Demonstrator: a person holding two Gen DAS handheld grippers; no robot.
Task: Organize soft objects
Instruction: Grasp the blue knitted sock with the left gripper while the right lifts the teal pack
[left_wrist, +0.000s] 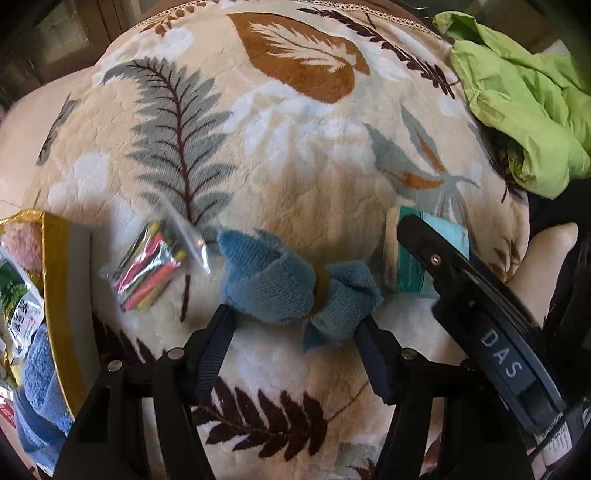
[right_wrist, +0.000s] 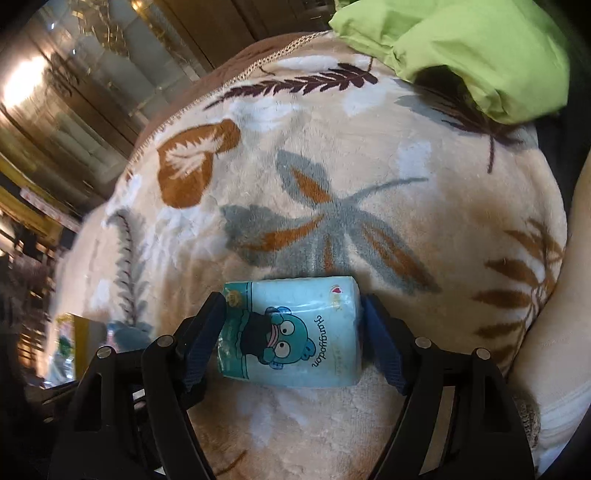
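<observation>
Left gripper (left_wrist: 295, 325) low over the leaf-print blanket (left_wrist: 288, 155), jaws spread either side of a blue cloth bundle (left_wrist: 291, 288) banded in yellow; pads at its edges, contact unclear. Right gripper (right_wrist: 291, 332) straddling a light-blue tissue pack (right_wrist: 291, 332) lying on the blanket; grip or mere touch, cannot tell. Left of the bundle, a clear bag of coloured sticks (left_wrist: 151, 269); further left, a gold-rimmed box (left_wrist: 55, 277). Far right, crumpled green fabric (left_wrist: 524, 96).
</observation>
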